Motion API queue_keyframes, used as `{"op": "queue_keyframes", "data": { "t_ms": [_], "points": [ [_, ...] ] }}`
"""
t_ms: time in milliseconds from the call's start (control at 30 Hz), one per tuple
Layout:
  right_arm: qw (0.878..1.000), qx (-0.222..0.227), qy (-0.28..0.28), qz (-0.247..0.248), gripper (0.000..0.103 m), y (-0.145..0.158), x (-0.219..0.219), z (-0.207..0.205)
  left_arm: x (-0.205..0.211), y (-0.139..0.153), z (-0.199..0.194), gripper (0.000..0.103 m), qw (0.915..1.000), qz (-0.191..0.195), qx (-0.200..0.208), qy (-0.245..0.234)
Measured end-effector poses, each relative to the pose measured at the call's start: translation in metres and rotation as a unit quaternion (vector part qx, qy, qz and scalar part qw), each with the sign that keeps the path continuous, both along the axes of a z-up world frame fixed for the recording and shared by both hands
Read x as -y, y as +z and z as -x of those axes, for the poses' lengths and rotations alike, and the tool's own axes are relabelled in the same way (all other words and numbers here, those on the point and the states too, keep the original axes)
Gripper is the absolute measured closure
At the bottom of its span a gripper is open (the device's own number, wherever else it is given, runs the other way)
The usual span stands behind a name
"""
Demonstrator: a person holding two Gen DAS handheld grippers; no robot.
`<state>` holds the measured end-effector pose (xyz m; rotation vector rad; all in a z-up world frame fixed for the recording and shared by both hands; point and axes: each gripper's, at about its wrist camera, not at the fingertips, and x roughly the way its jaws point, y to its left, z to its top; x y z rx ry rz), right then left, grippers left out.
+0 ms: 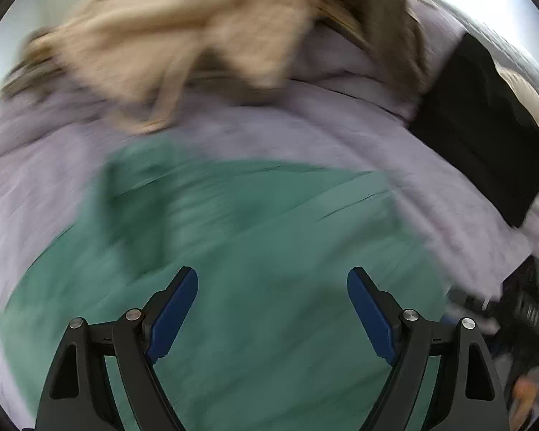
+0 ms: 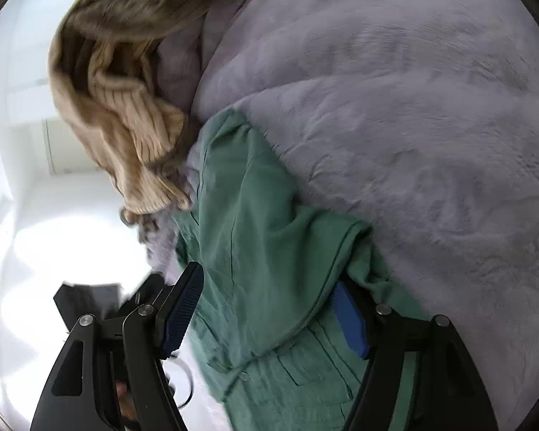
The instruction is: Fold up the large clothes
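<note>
Both the left gripper (image 1: 272, 292) and right gripper (image 2: 269, 298) gape empty above the green shirt (image 2: 269, 251); the beige sweater (image 2: 133, 133) beside it could snag

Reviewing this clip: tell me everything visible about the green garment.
The green garment is a thin woven piece, shirt-like, with seams, a patch pocket and what looks like a button near the bottom of the right wrist view. It lies rumpled and partly folded over itself on a fluffy lilac blanket, its far end beside a beige ribbed knit. The right gripper straddles a fold, jaws open; the left gripper hangs open over it, that view blurred.
</note>
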<state>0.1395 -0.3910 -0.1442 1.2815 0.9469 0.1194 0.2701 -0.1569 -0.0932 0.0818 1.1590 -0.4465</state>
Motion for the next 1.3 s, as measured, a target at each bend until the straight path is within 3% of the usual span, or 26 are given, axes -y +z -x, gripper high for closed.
{"op": "queue_keyframes", "data": {
  "t_ms": [133,267,300,333,367,433,500,567,700,867,900,933,967,1067,1133,1233,1300],
  "points": [
    [0.999,0.009,-0.016,-0.036,0.029,-0.010,0.004,0.007,0.082,-0.016,-0.029,0.017,0.9970,-0.024,-0.016,-0.071],
    [0.998,0.017,-0.013,-0.055,0.031,-0.017,0.010,0.011,0.142,-0.039,-0.046,0.017,0.9917,-0.048,-0.039,-0.113],
    [0.998,0.019,-0.010,-0.058,0.031,-0.017,0.014,0.014,0.151,-0.044,-0.047,0.020,0.9905,-0.055,-0.044,-0.118],
    [0.998,0.020,-0.008,-0.059,0.031,-0.018,0.012,0.010,0.162,-0.051,-0.049,0.039,0.9887,-0.066,-0.049,-0.125],
    [0.998,0.021,-0.005,-0.059,0.031,-0.019,0.013,0.011,0.169,-0.057,-0.051,0.047,0.9869,-0.076,-0.055,-0.131],
    [0.998,0.022,-0.004,-0.061,0.031,-0.021,0.016,0.013,0.176,-0.064,-0.057,0.056,0.9854,-0.086,-0.063,-0.133],
    [0.998,0.021,-0.004,-0.066,0.030,-0.022,0.017,0.012,0.178,-0.064,-0.061,0.079,0.9858,-0.082,-0.068,-0.130],
    [0.997,0.019,-0.002,-0.068,0.030,-0.022,0.017,0.011,0.174,-0.057,-0.065,0.091,0.9886,-0.052,-0.080,-0.117],
    [0.998,0.017,0.004,-0.065,0.029,-0.020,0.017,0.011,0.144,-0.027,-0.068,0.091,0.9958,0.017,-0.051,-0.075],
    [0.996,0.025,-0.022,-0.087,0.030,-0.016,0.021,0.010,0.132,-0.029,-0.078,0.091,0.9960,0.024,-0.064,-0.056],
    [0.994,0.025,-0.029,-0.099,0.034,-0.019,0.022,0.009,0.132,-0.028,-0.077,0.091,0.9960,0.027,-0.064,-0.055],
    [0.994,0.022,-0.035,-0.105,0.047,-0.020,0.024,0.007,0.133,-0.027,-0.077,0.091,0.9959,0.032,-0.065,-0.054],
    [0.994,0.014,-0.040,-0.103,0.098,-0.021,0.027,0.006,0.134,-0.025,-0.078,0.091,0.9958,0.036,-0.064,-0.054],
    [0.995,-0.009,-0.071,-0.066,0.099,-0.024,0.037,0.012,0.140,-0.022,-0.086,0.091,0.9962,0.032,-0.055,-0.060],
    [0.994,-0.029,-0.089,-0.053,0.100,-0.029,0.040,0.022,0.143,-0.026,-0.090,0.091,0.9980,0.003,-0.032,-0.055],
    [0.993,-0.050,-0.093,-0.052,0.100,-0.043,0.037,0.030,0.149,-0.029,-0.098,0.091,0.9992,-0.027,-0.007,-0.029],
    [0.995,-0.047,-0.085,-0.037,0.100,-0.039,0.037,0.031,0.144,-0.027,-0.102,0.091,0.9995,-0.025,-0.004,-0.016]
  ]
}}
